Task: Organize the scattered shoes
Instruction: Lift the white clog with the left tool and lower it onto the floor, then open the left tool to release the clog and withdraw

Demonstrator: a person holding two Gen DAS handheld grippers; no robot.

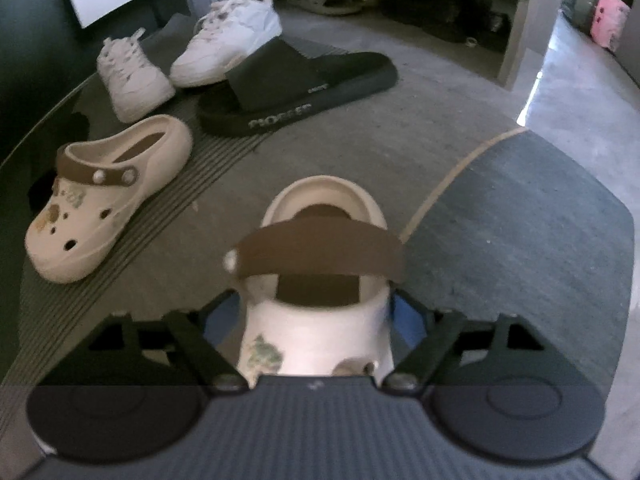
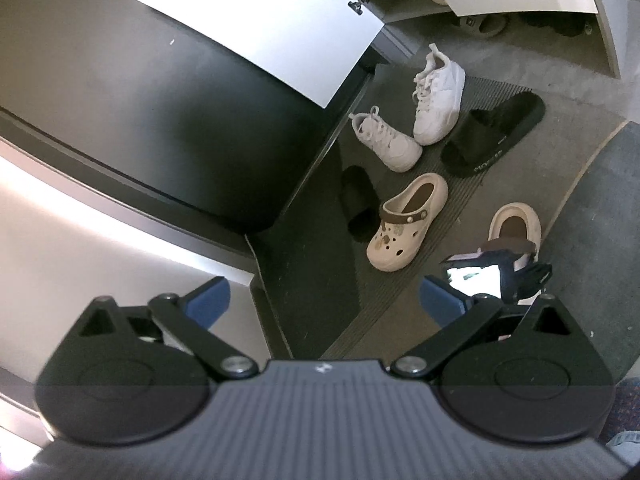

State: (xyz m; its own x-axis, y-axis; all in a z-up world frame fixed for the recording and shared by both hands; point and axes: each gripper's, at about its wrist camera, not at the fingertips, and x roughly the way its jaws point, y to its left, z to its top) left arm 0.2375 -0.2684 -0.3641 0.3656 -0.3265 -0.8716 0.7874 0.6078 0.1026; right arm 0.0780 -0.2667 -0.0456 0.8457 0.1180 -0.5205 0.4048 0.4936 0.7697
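On the ribbed mat [image 1: 208,168] at the far left, a cream clog [image 1: 108,200] with a brown strap lies on its sole. Behind it stand two white sneakers, the smaller-looking one [image 1: 132,76] beside the larger [image 1: 228,40], whose heel is touching a black slide [image 1: 296,92] to their right. A second black slide [image 2: 358,202] lies by the dark wall, left of the clog, seen only from the right wrist. In the middle, the left gripper [image 1: 316,320] clamps the toe of the matching cream clog [image 1: 320,248], its heel pointing away over the bare floor by the edge of a blue-grey rug [image 1: 520,240]. The right gripper [image 2: 324,300] hangs above, its fingers spread wide with nothing between them.
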